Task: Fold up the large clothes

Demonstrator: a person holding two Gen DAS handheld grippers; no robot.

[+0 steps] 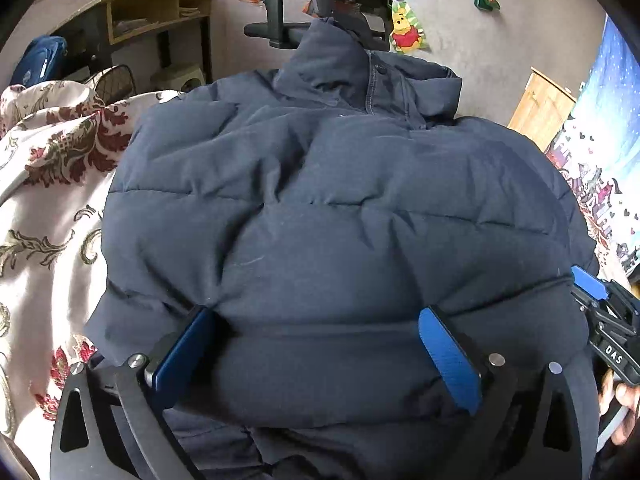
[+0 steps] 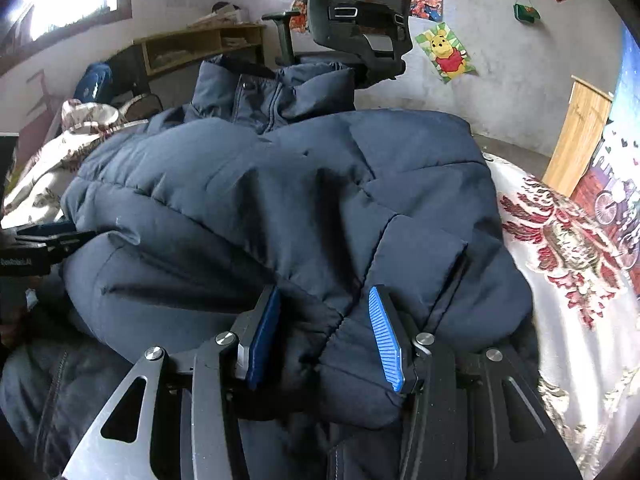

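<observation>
navy puffer jacket (image 1: pixel 340 216) fills the middle of both views, lying on a floral bedspread (image 1: pixel 48 184), collar toward the upper centre. left gripper (image 1: pixel 320 356) is spread wide over its lower edge; right gripper (image 2: pixel 326 332) stands partly open around a quilted fold.

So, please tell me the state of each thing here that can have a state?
Puffer jacket: folded over, lying on the bed, collar standing up.
Left gripper: open wide, jacket bulging between the fingers.
Right gripper: partly open, a jacket fold between the fingers.
Floral bedspread: rumpled.
</observation>
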